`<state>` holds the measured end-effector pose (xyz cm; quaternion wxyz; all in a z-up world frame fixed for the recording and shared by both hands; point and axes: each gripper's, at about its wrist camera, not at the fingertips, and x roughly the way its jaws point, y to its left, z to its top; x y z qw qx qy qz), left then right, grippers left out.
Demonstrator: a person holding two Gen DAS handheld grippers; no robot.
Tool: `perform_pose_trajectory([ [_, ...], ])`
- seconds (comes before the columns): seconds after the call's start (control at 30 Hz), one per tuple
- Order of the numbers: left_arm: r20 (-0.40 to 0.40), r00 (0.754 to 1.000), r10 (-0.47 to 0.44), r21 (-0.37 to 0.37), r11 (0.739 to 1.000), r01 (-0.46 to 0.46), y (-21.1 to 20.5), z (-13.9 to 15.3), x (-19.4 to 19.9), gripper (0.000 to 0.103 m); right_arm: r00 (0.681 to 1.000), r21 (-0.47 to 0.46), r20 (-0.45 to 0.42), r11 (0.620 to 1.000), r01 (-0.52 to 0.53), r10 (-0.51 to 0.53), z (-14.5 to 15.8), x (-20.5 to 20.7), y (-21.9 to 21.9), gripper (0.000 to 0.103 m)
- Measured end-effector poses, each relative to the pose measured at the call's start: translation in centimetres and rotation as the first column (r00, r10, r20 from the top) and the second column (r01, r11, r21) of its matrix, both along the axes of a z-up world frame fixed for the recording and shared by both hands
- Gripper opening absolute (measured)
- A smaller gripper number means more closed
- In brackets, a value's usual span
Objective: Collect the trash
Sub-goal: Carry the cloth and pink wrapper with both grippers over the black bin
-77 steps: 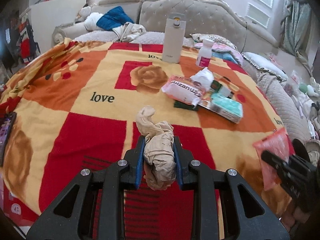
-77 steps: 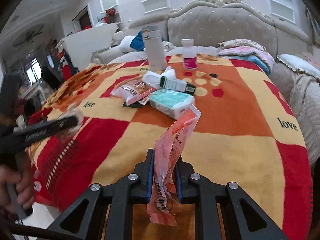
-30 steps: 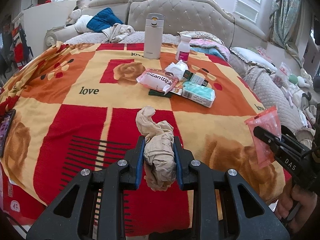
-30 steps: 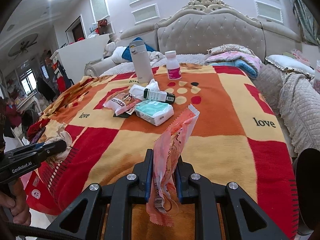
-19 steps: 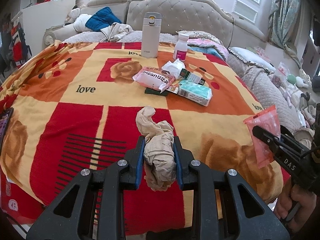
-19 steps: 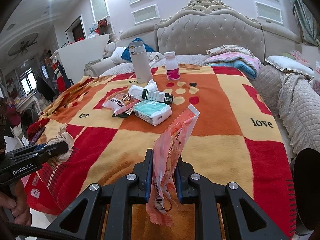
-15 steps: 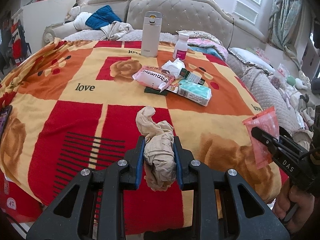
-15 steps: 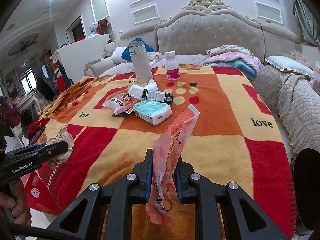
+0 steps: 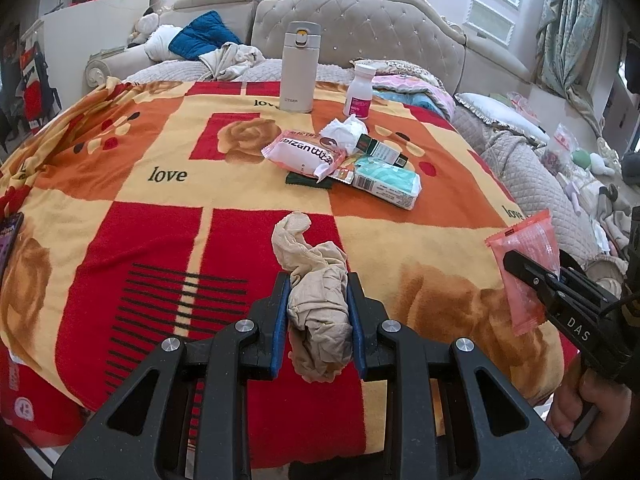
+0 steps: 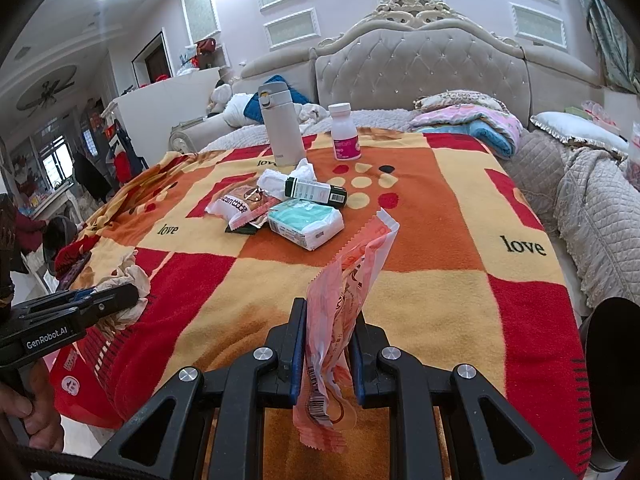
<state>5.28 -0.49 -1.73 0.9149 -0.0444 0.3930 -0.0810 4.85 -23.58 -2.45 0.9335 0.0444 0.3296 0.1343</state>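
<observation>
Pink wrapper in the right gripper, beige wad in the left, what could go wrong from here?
The pink wrapper is thin and stands tall out of the right gripper; it might slip free. The beige wad bulges loosely past the left gripper, so a dangling end could snag the blanket.

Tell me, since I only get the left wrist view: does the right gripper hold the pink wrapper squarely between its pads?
Observer: Yes. The right wrist view shows the right gripper shut on the wrapper, both pads pressing its middle.
Operator: Anything hanging loose?
Observer: Its barcode end droops below the jaws.
Operator: Any bin in sight there?
Observer: Only a dark round thing at the right edge; I cannot tell what it is.
</observation>
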Motion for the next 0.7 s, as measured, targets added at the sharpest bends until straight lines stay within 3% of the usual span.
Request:
perform_pose_trajectory([
  [0.27,0.002,1.000,-0.012,0.013,1.000,0.012,-1.1,0.2,-0.1,0.024,1.000,0.014,0.008,1.000,0.007,-0.007,0.3,-0.4,-0.9,0.017],
  [0.43,0.010,0.999,-0.050,0.029,0.998,0.050,-2.6,0.7,0.1,0.024,0.997,0.036,0.024,0.997,0.069,-0.070,0.8,-1.2,-3.5,0.017],
  [0.53,0.031,0.992,-0.122,0.031,0.992,0.121,-4.4,1.2,0.3,0.024,0.991,0.056,0.039,0.990,0.126,-0.129,1.2,-1.9,-5.6,0.017],
  [0.7,0.042,0.954,-0.296,0.024,0.955,0.295,-9.3,1.9,1.0,0.024,0.962,0.086,0.047,0.961,0.263,-0.268,1.5,-3.3,-10.1,0.017],
])
